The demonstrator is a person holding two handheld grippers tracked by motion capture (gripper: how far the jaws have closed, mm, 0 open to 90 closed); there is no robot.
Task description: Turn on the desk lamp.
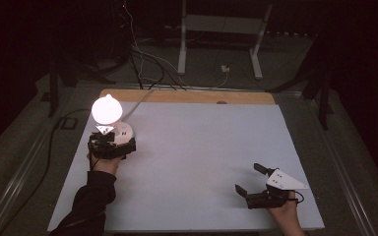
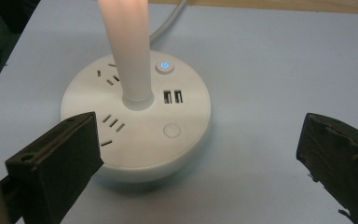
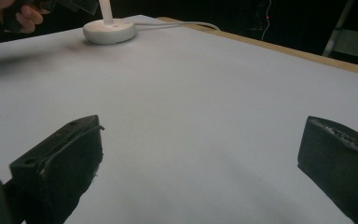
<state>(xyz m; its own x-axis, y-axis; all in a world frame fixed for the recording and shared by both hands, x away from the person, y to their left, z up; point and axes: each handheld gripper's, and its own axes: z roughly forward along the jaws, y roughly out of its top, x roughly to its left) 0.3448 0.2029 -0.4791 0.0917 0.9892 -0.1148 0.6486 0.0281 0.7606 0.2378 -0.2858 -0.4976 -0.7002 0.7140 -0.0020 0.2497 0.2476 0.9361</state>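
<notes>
Your left gripper (image 2: 196,154) gapes wide just before the round white lamp base (image 2: 135,119); its stem (image 2: 128,51) stands upright. Your right gripper (image 3: 200,168) is wide open, holding nothing, above the pale tabletop (image 3: 205,93).

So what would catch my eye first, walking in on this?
The glowing lamp at the far left of the pale table, bright in a dark room. Its round white base carries sockets and a blue-lit power button. The left gripper sits right at that base, jaws apart, while the right gripper rests open at the near right.
</notes>
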